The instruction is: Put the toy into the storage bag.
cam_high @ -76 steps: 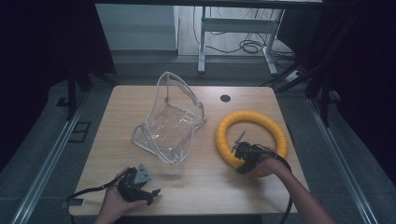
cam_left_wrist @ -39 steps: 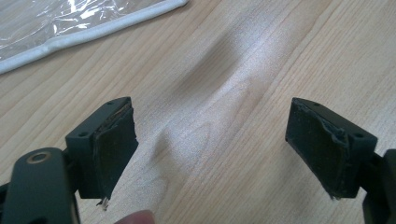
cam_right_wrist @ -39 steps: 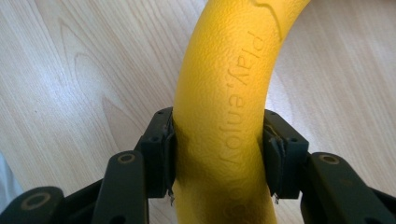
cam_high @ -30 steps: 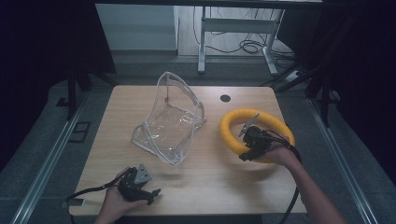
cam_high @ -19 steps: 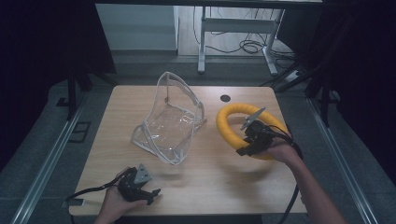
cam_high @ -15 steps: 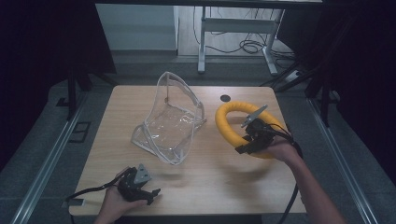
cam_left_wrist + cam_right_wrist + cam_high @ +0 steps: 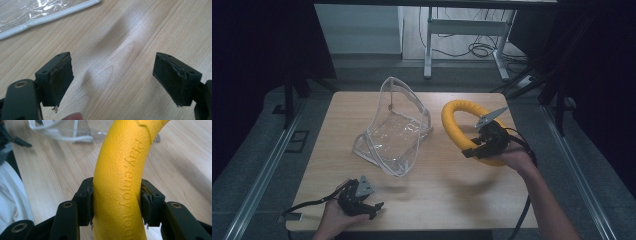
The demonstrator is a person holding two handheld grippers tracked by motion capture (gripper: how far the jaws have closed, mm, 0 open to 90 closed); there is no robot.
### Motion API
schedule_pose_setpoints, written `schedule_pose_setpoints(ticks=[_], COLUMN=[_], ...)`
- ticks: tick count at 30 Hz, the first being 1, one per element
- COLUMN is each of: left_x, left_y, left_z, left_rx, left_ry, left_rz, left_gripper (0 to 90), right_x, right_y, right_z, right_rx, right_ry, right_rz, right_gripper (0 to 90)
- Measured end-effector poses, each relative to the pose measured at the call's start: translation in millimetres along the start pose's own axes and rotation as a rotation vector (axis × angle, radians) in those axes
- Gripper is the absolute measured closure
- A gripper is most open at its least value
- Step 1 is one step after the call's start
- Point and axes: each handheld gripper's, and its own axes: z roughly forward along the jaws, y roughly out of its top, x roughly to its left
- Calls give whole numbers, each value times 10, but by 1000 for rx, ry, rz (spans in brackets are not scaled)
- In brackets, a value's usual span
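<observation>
A yellow foam ring (image 7: 455, 125) is tilted up on edge at the right of the wooden table (image 7: 432, 195), lifted off it. My right gripper (image 7: 475, 150) is shut on the ring's near side; in the right gripper view both pads squeeze the yellow ring (image 7: 120, 187), which bears raised lettering. A clear plastic pouch (image 7: 394, 127) with white edging stands open at the table's middle. My left gripper (image 7: 373, 209) rests at the front left edge, open, with bare wood between its pads (image 7: 60, 80) in the left gripper view. The pouch's white edge (image 7: 50, 17) shows beyond them.
A small dark round spot marks the table's far edge, behind the ring. Dark frames flank the table on both sides. A metal stand (image 7: 462, 30) and cables lie on the floor beyond it.
My right gripper has risen with the yellow ring, tipping it from flat on the table to nearly upright and swinging it slightly left. The left gripper has stayed put.
</observation>
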Motion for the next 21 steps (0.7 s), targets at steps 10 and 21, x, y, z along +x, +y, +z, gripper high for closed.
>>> schedule_pose_setpoints(ticks=[10,21], left_x=[4,1], left_y=[0,1], left_z=[-7,-2], left_rx=[0,0], left_ry=[0,-2], left_rz=[1,0], left_gripper=[163,163], right_x=[-12,-5], right_y=[40,78], right_z=[-102,-186], right_rx=[-98,-182], right_ry=[18,41], right_rz=[24,36], right_gripper=[513,513])
